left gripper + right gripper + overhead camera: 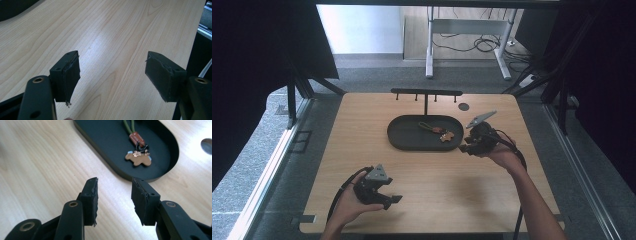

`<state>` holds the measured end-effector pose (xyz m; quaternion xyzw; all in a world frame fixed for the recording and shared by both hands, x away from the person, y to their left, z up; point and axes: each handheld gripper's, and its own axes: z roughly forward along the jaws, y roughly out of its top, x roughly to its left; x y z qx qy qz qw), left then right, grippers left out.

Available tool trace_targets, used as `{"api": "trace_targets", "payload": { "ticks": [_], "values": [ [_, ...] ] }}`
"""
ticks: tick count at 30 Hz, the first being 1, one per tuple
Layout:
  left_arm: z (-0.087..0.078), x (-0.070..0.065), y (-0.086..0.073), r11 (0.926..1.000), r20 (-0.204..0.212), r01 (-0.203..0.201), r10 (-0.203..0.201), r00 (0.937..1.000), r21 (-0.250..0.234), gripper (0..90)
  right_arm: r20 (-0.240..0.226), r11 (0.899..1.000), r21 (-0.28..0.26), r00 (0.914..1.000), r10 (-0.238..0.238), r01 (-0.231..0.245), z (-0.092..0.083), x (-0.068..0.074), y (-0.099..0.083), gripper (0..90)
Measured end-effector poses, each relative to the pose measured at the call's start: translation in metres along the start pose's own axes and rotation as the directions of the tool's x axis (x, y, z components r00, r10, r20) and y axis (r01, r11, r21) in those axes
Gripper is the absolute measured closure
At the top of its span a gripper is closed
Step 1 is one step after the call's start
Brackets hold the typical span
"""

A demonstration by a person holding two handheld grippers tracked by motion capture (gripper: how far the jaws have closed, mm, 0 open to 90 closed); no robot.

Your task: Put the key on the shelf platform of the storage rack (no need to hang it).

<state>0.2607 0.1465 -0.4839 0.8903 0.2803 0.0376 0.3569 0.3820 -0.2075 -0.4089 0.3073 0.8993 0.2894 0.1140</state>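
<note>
On the far half of the wooden surface [427, 175] lies a black oval tray [404, 135], and inside it, toward its right end, rests a keychain [443, 133]: a green cord, a small reddish tag and a tan animal-shaped charm. In the right gripper view the keychain [138, 157] lies flat on the tray floor, close to the tray's [110, 142] rounded end, touching nothing else.

Just right of the tray, the right hand-held gripper [466, 146] hangs above the surface, pointing left toward the tray's near rim. Its jaws stand partly apart with nothing between them, and the keychain is a little beyond their tips; from its own camera the right hand-held gripper [114, 195] sits just short of the tray wall.

At the near left, the left hand-held gripper [391, 199] is held low over bare wood, well apart from the tray. Its jaws are spread wide and empty, as the left gripper view confirms [112, 75].

Behind the tray stands a black T-shaped rack [426, 93] with small pegs, and a dark round disc [463, 106] sits in the surface to its right.
</note>
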Motion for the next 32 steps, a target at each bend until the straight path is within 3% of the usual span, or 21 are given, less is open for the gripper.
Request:
{"api": "trace_targets", "payload": {
  "ticks": [17, 32],
  "values": [
    [0.002, -0.001, 0.0, 0.9999, -0.007, 0.003, -0.003, 1.0, 0.011, 28.4, -0.04, 0.992, -0.081, 0.9952, 0.089, -0.092, -0.005, 0.013, -0.08, 52.9],
    [0.003, -0.001, 0.001, 0.9999, -0.003, 0.008, -0.008, 1.0, 0.009, 28.4, -0.032, 0.986, -0.119, 0.9935, 0.109, -0.112, -0.006, 0.016, -0.088, 45.5]
  ]
}}
